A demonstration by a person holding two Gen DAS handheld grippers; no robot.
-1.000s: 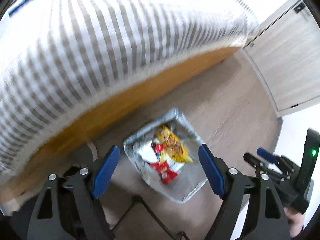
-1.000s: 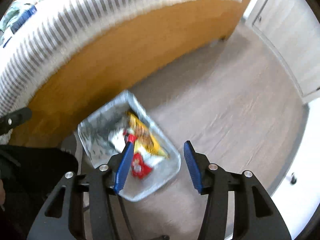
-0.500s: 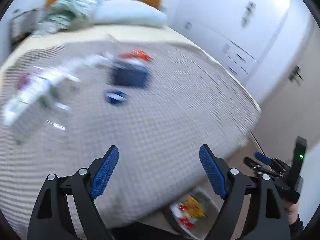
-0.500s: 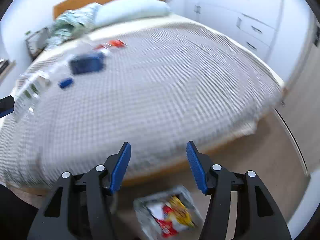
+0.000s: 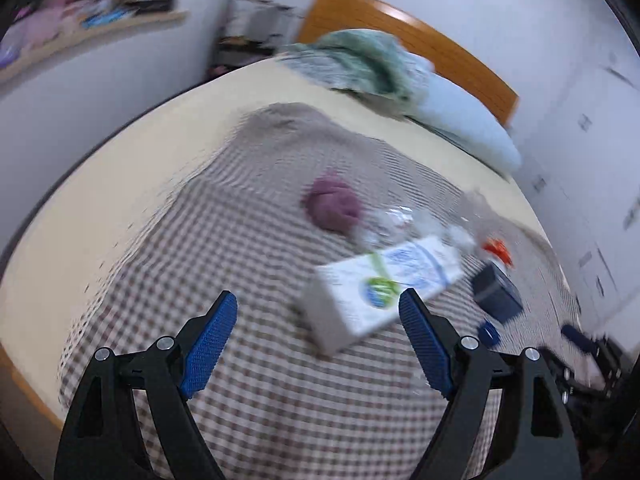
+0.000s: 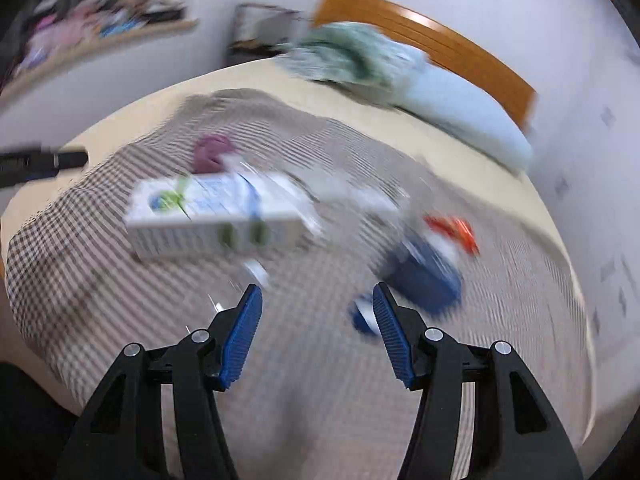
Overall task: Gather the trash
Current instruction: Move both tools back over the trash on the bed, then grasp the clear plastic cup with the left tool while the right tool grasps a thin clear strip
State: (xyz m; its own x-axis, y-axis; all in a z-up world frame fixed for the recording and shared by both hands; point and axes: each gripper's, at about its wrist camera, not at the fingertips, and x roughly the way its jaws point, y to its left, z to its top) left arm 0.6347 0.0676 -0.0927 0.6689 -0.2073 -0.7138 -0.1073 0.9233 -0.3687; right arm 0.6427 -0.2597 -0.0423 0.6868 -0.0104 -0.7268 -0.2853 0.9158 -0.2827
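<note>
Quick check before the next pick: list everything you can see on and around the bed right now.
carton: one, white with green and blue print, lying on checked blanket
purple lump: one, behind carton
clear plastic: blurred, beside carton
dark blue box: one, right of carton
blue cap: one, near box
orange wrapper: one, behind box
pillow: one, pale blue, by headboard
green cloth: bunched, by pillow
left claw: open, empty
right claw: open, empty
</note>
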